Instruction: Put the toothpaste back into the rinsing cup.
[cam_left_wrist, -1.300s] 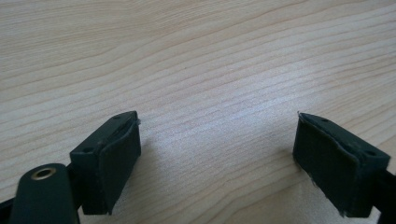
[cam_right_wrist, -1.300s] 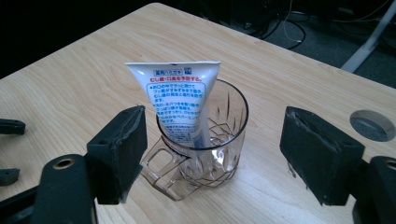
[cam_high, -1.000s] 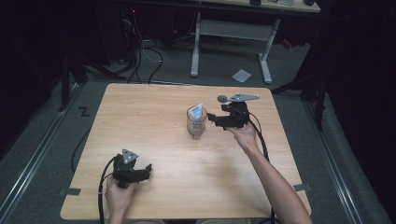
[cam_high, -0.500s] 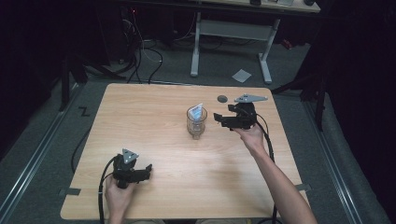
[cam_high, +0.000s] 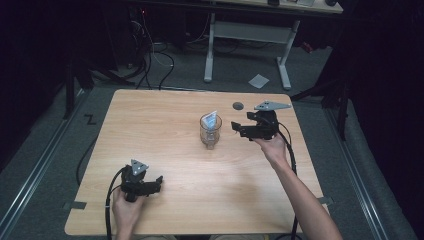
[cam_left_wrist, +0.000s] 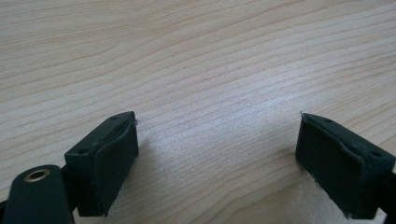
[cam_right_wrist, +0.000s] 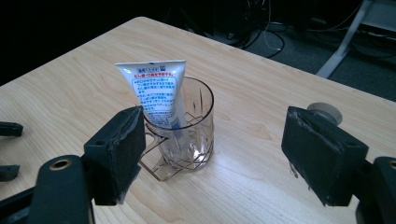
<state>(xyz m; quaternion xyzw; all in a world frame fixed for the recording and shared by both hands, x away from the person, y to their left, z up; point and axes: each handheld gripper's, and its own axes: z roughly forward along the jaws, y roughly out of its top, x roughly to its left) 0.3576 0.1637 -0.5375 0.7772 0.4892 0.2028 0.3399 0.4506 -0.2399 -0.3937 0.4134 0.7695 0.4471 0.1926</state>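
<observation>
A clear cut-glass tumbler (cam_high: 210, 134) stands upright near the middle of the wooden table (cam_high: 165, 115). A white toothpaste tube (cam_high: 212, 120) leans inside it, crimped end up. My right gripper (cam_high: 235, 128) hovers just right of the glass, pointing at it, open and holding nothing. In the right gripper view the glass (cam_right_wrist: 187, 135) and tube (cam_right_wrist: 156, 91) sit a little beyond the wide-apart jaws of the right gripper (cam_right_wrist: 212, 135). My left gripper (cam_high: 158, 182) rests near the front left of the table. In its own view the left gripper (cam_left_wrist: 217, 140) stands open over bare wood.
A small grey round disc (cam_high: 238, 105) lies on the table behind the right gripper, also seen as the disc (cam_right_wrist: 325, 112) past the right jaw. Cables trail from both grippers. A desk frame (cam_high: 245, 35) and floor cables lie beyond the far edge.
My right gripper has drawn back to the right, away from the glass. The glass, the tube and the left gripper have stayed put.
</observation>
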